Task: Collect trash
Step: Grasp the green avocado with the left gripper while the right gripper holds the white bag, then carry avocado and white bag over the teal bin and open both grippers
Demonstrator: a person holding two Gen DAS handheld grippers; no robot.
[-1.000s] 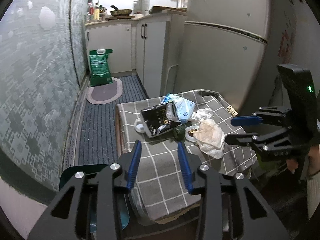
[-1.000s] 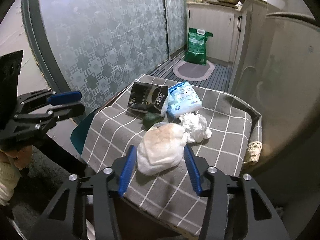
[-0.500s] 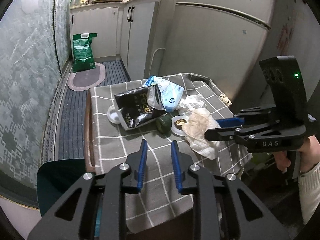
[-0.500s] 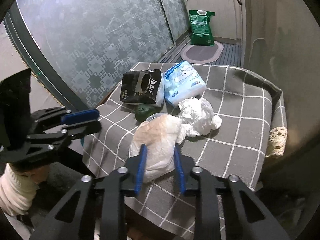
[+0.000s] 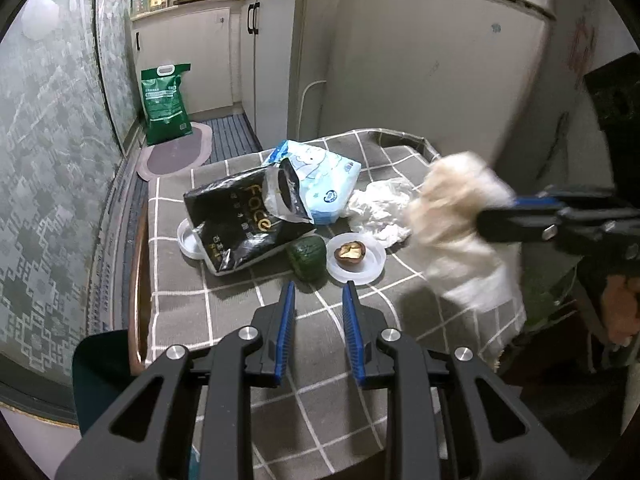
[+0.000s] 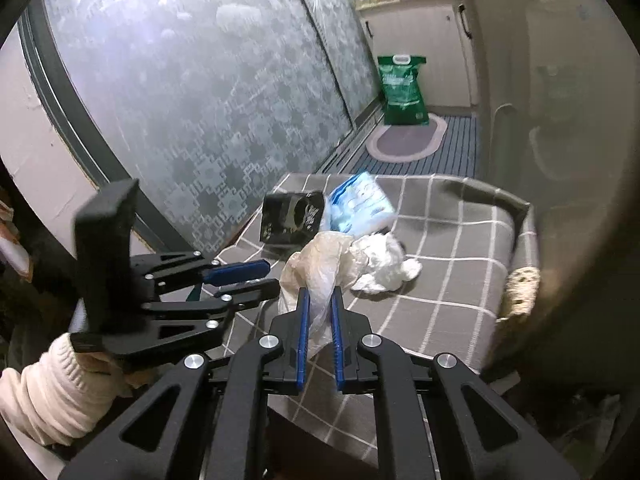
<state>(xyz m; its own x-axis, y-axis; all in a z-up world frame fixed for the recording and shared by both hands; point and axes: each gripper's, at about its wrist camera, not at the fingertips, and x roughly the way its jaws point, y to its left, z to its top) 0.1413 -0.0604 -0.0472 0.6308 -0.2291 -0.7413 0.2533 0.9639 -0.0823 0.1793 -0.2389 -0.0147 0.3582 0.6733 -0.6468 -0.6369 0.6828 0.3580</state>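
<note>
- At the left of the left wrist view, a green sack (image 5: 166,102) is seen standing on the floor by the cabinets, well apart from the table and judged to be no part of the trash.
- On the checked tablecloth (image 5: 224,304) the litter is gathered in one cluster: a black packet (image 5: 236,224) lies over a white lid (image 5: 188,240), with a blue tissue pack (image 5: 324,176) behind it.
- Just right of the packet a dark green lump (image 5: 308,256) is found, touching a second white lid (image 5: 356,260) that bears a brown scrap.
- The left gripper (image 5: 319,300) is held low over the cloth with its jaws narrowly parted and nothing between them; the green lump lies straight ahead, just beyond the fingertips.
- Further right a crumpled white tissue (image 5: 380,212) rests on the cloth.
- At the far right the stained plastic bag (image 5: 456,236) is pinched by the right gripper (image 6: 319,304), whose jaws are clamped on a fold of it; the bag hangs clear of the table, blurred.
- The left hand is judged nearer to what is left on the table, so the next pick is judged to fall to it: straight forward, onto the lump or the lid beside it.
- The lump's long axis cannot be told with confidence.
- No bin is seen in either view.
</note>
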